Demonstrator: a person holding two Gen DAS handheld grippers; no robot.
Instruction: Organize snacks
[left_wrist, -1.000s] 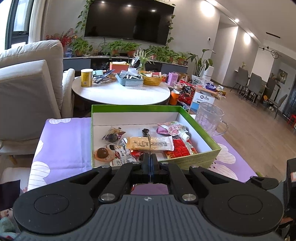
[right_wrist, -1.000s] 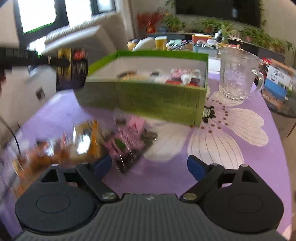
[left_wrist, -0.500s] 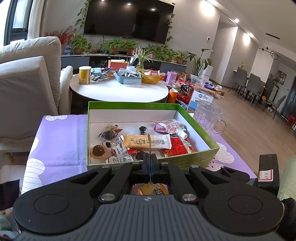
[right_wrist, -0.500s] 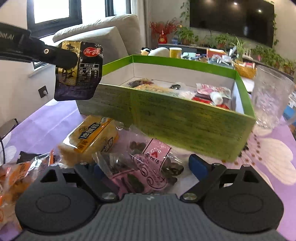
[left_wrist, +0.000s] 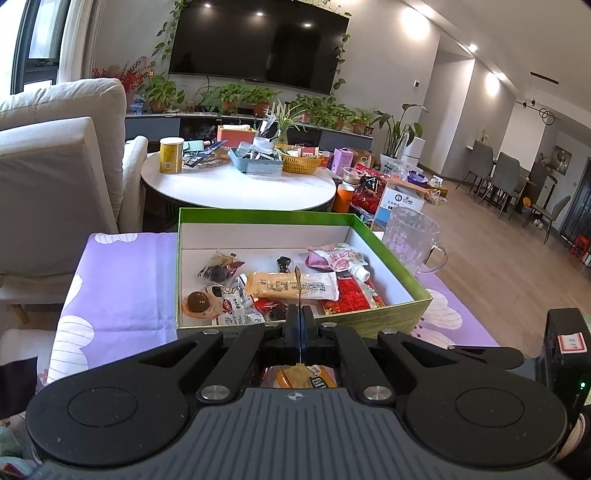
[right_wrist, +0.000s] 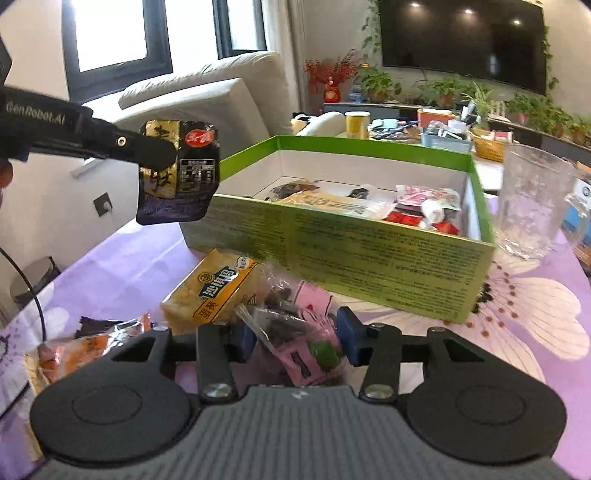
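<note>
1. Centrally, a green box (right_wrist: 343, 236) is set on a purple flowered cloth (right_wrist: 532, 332), and it serves as the landmark for everything else.
2. Inside the box, several snacks are seen: a long tan bar (left_wrist: 291, 285), a red packet (left_wrist: 351, 295), a pink pouch with a white spout (left_wrist: 336, 258) and a round brown sweet (left_wrist: 197, 301).
3. Above the near left corner of the box, a dark packet (right_wrist: 177, 173) is held in the air by the left gripper (right_wrist: 157, 153), whose jaws are fully closed on the packet's edge.
4. In front of the box, just beside its near wall, a yellow packet (right_wrist: 218, 291) is laid on the cloth.
5. To the right of the yellow packet, also in front of the box, a pink clear bag (right_wrist: 299, 332) is found between the blue pads of the right gripper (right_wrist: 295, 338); its jaws are closing around the bag, and the pads are seen at the bag's sides.
6. Further left of the box's front, an orange wrapper (right_wrist: 74, 350) is left on the cloth.
7. Just beside the right end of the box, a glass mug (right_wrist: 535, 206) is stood upright.
</note>
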